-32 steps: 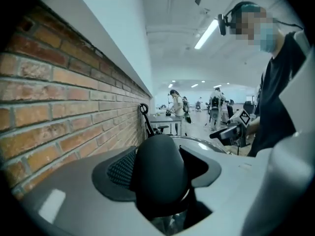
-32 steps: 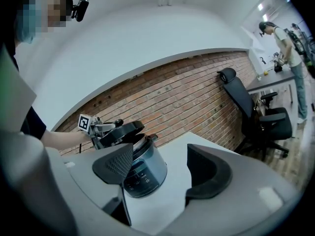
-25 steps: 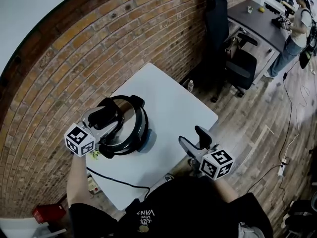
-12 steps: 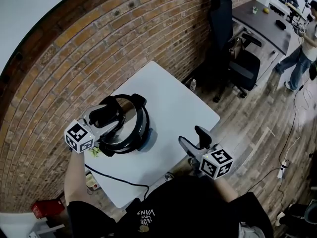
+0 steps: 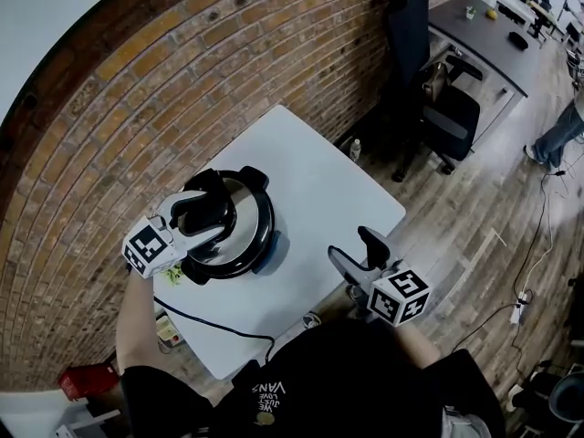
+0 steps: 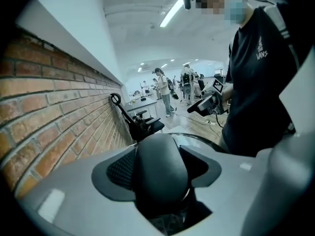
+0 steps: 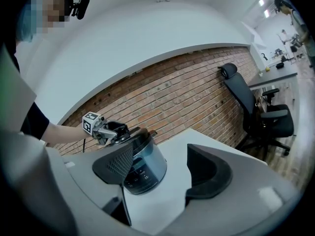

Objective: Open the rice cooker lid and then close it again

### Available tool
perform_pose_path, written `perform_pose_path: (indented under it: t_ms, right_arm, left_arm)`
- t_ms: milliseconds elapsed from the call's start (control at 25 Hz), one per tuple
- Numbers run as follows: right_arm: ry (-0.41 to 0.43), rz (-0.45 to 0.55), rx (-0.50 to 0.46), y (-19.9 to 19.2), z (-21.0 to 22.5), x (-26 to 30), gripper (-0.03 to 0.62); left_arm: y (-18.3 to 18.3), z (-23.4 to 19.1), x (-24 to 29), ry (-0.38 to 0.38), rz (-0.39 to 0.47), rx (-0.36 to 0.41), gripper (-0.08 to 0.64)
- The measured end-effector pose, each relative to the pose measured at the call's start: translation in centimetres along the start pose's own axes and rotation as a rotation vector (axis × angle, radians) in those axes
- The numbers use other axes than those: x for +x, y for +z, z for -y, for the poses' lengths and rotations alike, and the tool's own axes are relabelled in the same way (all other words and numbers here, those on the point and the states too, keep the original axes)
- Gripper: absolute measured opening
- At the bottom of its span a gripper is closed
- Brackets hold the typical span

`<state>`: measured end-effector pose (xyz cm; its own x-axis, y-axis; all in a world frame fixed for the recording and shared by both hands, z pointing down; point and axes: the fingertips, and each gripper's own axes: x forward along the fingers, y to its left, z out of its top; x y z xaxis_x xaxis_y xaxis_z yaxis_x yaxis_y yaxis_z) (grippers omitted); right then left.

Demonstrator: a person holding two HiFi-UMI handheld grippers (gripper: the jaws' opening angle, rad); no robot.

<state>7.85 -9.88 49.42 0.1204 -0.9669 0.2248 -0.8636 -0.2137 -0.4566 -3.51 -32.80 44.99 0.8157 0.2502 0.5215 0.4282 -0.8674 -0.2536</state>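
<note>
A black and silver rice cooker (image 5: 239,235) stands on the left part of the white table (image 5: 319,185), its lid down. My left gripper (image 5: 203,212) reaches over the lid, and its jaws are closed on the black lid knob (image 6: 158,173), which fills the gap between the pads. My right gripper (image 5: 354,249) hangs open and empty over the table's near right edge. In the right gripper view the rice cooker (image 7: 143,165) shows beyond my right gripper's (image 7: 162,170) pads, with my left gripper (image 7: 111,131) on top of it.
A brick wall (image 5: 182,89) runs close behind the table. The cooker's black cord (image 5: 214,332) trails off the near edge. A black office chair (image 5: 443,117) and a small bottle (image 5: 354,151) stand on the wooden floor to the right, and a grey desk (image 5: 484,35) lies beyond.
My left gripper has rolled a little on the knob and edged inward over the lid. The right gripper has stayed put. A person at the far desk has walked out of view.
</note>
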Motion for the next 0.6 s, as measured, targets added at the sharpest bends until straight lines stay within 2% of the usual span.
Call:
perform_pose_path:
  t_ms: [120, 240, 360, 600]
  right_arm:
    - [0.001, -0.005, 0.002, -0.09, 0.09, -0.01, 0.336]
    - [0.004, -0.004, 0.004, -0.2, -0.04, -0.01, 0.336]
    - [0.014, -0.011, 0.005, -0.47, -0.2, 0.11, 0.336]
    - [0.042, -0.02, 0.004, -0.55, -0.61, 0.37, 0.336]
  left_arm:
    - [-0.19, 0.04, -0.11, -0.008, 0.041, -0.03, 0.281]
    - [-0.27, -0.08, -0.12, -0.025, 0.076, -0.108, 0.281]
    - [-0.44, -0.17, -0.13, -0.003, 0.071, -0.145, 0.279]
    - [-0.52, -0.31, 0.11, 0.06, 0.035, -0.161, 0.281]
